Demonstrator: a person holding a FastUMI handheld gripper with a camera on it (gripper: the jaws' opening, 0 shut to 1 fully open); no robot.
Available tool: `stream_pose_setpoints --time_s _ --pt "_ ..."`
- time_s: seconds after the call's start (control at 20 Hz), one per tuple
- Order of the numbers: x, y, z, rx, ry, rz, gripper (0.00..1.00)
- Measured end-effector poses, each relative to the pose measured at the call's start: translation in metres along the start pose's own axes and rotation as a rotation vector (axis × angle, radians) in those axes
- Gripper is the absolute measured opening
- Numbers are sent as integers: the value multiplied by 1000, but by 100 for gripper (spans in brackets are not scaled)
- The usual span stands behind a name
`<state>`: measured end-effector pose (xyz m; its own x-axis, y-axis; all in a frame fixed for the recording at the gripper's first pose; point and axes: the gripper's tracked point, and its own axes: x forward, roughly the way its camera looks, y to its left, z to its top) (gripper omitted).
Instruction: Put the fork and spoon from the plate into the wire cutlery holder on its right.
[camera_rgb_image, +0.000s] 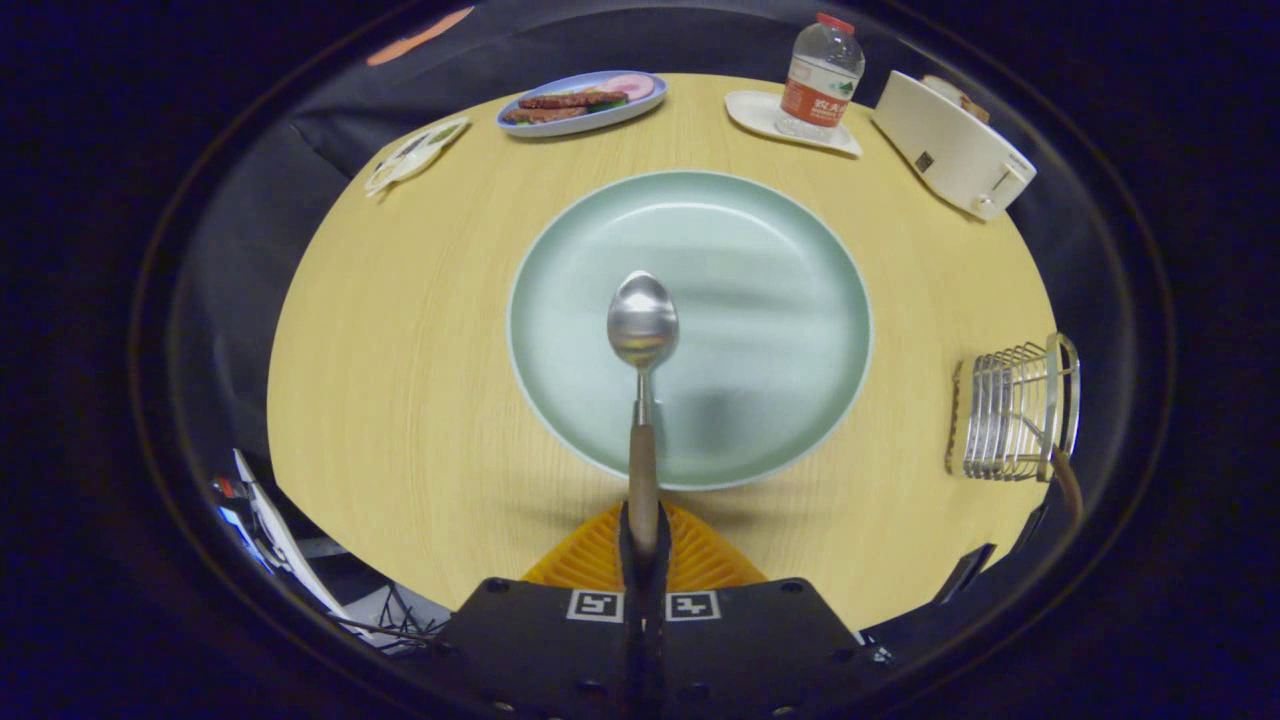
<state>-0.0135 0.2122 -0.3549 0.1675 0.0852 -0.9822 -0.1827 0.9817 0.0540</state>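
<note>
The claw (643, 540) is closed on the spoon (643, 340) by its handle end above the plate (780, 300); so held, it could pivot and miss the wire cutlery holder (1015, 410) on the table (400, 380).

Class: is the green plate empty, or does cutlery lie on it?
Empty. The spoon is held above the plate, its handle clamped in the shut tongs.

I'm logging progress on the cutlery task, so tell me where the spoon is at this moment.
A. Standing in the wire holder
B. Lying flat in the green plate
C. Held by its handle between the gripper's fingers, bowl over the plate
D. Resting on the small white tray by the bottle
C: the gripper is shut on the wooden handle of the spoon, whose bowl hangs above the green plate.
</note>
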Motion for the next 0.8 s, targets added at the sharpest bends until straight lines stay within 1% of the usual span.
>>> stream_pose_setpoints --time_s 0.15,0.4,0.65,0.8 --pt "-15 -7 1 0 -5 18 1" --pt "-55 -25 2 44 -19 68 0" --pt "-109 -68 9 61 -53 83 1" --pt "-142 -108 14 70 -67 63 1"
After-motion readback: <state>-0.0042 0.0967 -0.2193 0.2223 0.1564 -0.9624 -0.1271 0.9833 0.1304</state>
